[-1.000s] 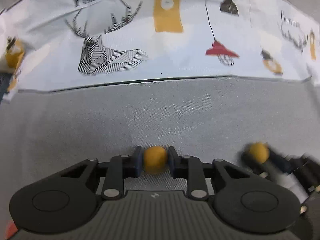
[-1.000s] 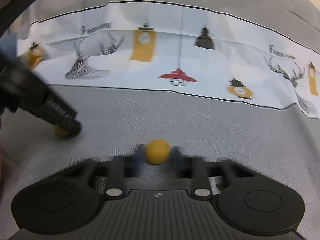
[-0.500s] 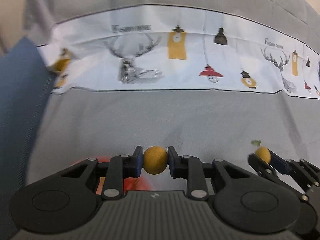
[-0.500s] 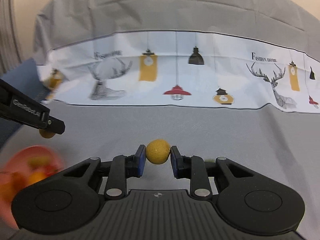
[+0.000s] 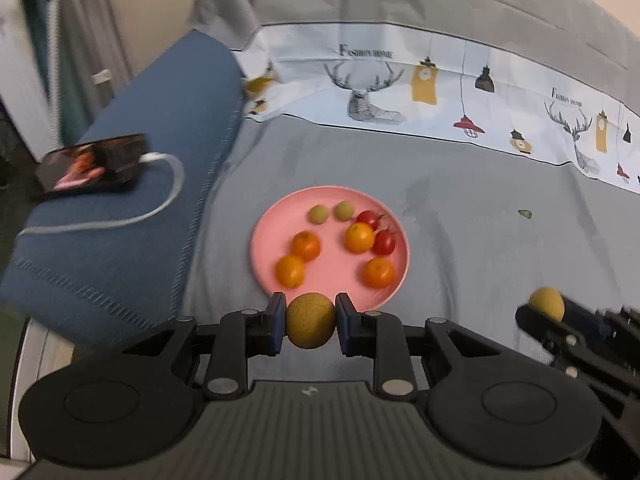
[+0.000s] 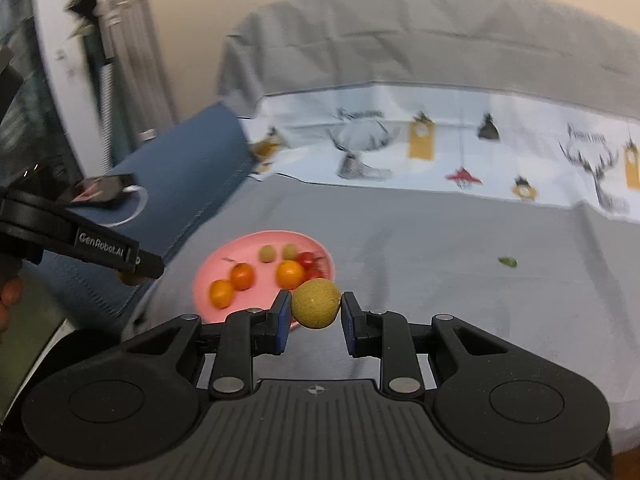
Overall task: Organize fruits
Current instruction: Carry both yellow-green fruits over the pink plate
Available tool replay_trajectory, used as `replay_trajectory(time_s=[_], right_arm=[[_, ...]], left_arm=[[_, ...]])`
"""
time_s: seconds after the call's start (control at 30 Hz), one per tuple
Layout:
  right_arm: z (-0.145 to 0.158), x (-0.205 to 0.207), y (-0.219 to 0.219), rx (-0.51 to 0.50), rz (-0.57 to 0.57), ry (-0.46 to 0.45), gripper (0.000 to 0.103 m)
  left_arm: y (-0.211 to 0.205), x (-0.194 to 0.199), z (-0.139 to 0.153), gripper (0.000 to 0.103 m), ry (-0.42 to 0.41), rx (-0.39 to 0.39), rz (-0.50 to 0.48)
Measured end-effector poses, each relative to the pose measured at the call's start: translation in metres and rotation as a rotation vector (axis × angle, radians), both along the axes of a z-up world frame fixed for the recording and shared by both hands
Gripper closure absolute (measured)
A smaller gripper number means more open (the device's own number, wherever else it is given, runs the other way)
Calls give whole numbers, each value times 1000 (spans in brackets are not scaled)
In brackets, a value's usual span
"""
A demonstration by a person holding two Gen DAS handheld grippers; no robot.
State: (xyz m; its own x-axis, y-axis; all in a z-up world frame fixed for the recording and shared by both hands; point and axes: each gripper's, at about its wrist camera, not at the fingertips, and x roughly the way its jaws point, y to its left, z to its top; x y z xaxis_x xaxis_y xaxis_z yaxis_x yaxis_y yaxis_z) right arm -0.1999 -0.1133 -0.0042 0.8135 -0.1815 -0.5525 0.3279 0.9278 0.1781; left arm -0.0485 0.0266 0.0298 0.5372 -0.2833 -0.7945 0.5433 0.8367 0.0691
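Fingers of the left gripper point(image 5: 311, 322) and right gripper point(image 6: 316, 312) each clamp a yellow fruit point(image 5: 311, 320); the pink plate point(image 5: 276, 216), newly in view at twelve o'clock, awaits both.

Both grippers lifted and swung left
The pink plate point(image 5: 394, 216) of fruit is now in view; so is the blue blanket point(image 5: 132, 208).

On the pink plate point(image 5: 394, 280) lay four oranges point(image 5: 360, 237), two cherry tomatoes point(image 5: 384, 241) and two green fruits point(image 5: 319, 213); beside it, two yellow-brown round fruits point(image 5: 310, 320) were held.
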Motion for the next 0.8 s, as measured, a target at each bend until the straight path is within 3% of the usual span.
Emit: replay_trajectory(time_s=[0.37, 0.8], right_arm=[[37, -34, 53, -139, 64, -77, 76], [39, -40, 62, -156, 60, -71, 76]], left_arm=[[63, -43, 24, 74, -53, -83, 37], [73, -48, 22, 74, -48, -108, 43]])
